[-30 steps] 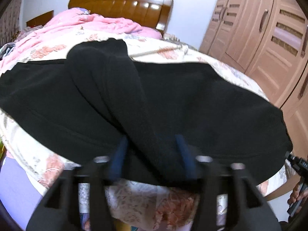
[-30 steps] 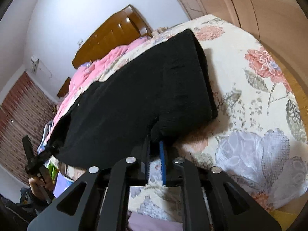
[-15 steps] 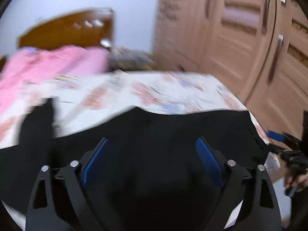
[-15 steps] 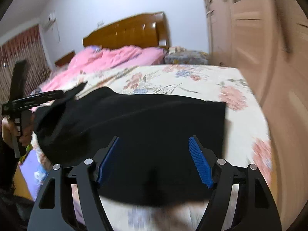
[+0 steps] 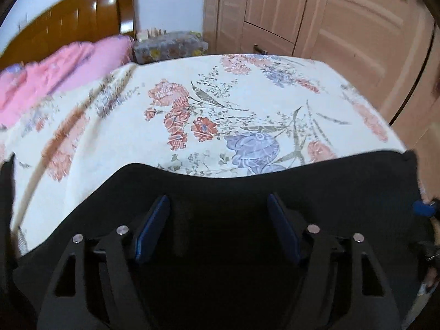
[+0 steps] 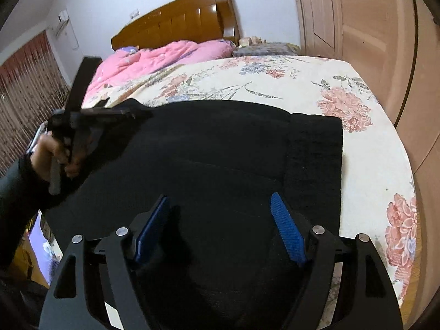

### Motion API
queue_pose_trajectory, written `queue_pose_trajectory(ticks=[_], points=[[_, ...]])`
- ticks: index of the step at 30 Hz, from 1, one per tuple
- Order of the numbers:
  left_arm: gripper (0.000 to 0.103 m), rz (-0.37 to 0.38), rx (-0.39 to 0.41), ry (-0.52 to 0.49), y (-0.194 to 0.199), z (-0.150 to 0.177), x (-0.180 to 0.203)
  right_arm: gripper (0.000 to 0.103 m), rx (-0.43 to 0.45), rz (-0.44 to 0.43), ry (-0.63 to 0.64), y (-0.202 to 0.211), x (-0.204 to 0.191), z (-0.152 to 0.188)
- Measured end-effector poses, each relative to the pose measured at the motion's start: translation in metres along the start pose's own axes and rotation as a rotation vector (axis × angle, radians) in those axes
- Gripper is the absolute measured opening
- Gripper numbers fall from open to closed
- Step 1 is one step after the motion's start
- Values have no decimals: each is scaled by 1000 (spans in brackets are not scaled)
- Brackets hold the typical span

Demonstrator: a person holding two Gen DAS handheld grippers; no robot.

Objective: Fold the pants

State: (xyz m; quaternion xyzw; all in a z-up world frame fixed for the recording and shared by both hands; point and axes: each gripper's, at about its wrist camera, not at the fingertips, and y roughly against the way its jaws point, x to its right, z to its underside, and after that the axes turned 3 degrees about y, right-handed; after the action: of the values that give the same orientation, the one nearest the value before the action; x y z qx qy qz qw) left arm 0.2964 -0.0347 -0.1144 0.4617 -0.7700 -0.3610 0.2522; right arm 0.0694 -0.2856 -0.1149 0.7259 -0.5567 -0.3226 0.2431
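Observation:
The black pants (image 6: 220, 159) lie folded flat on the near part of the floral bed sheet (image 6: 365, 159). They also fill the lower half of the left wrist view (image 5: 247, 187). My right gripper (image 6: 220, 211) is open and empty, its blue pads spread just above the pants' near edge. My left gripper (image 5: 218, 209) is open and empty over the pants. It also shows in the right wrist view (image 6: 129, 114), held by a hand at the pants' far left corner.
A pink quilt (image 6: 154, 57) lies at the head of the bed before a wooden headboard (image 6: 178, 24). Wooden wardrobe doors (image 5: 330, 22) stand close along the right side. Bare sheet (image 5: 220, 104) lies beyond the pants.
Both grippers were shut on the pants a second ago. They have let go, opened wide and pulled back. The pants now lie flatter, folded on the sheet.

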Motion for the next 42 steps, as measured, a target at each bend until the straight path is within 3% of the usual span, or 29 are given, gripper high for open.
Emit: queue_pose_trajectory(ticks=[2,5,9,13,15,19,22,26,27,28,31,33,37,39,42], points=[[75,-27,17,-17,-4,3,3,74,0,1,-5,2,-2,-1],[79,16,30,10,2,4,-2,75,-19,19,-11,6,-9,-11],[86,81,46,49,4,3,-8,89,58,39,24,20,-25,-31],[91,53,34,14,0,2,1,91,-105,165,69,-26,-24,-30],[92,40,29,2,-1,2,4,95,-93,219,137,-31,-34,-25],[95,36,24,-9,-3,2,5,94,-126,275,81,-19,-45,-39],[97,41,20,-12,-4,2,6,94,-60,238,135,-7,-67,-45],[98,49,17,-14,-4,2,5,99,-192,280,159,-52,-63,-33],[98,52,16,-15,-4,2,5,99,-131,262,142,-50,-58,-30],[98,55,14,-19,-3,1,5,99,-139,258,137,-51,-56,-31],[98,76,29,18,16,4,-5,98,-210,302,145,-52,-60,-38],[98,24,92,33,43,6,-15,98,-180,329,145,-43,-69,-47],[101,-51,210,88,90,11,-51,98,-61,216,219,-40,-112,-72],[101,-115,192,128,92,15,-70,98,-55,164,262,-53,-132,-80],[101,-138,126,182,89,28,-90,98,-44,92,276,-91,-156,-104]])
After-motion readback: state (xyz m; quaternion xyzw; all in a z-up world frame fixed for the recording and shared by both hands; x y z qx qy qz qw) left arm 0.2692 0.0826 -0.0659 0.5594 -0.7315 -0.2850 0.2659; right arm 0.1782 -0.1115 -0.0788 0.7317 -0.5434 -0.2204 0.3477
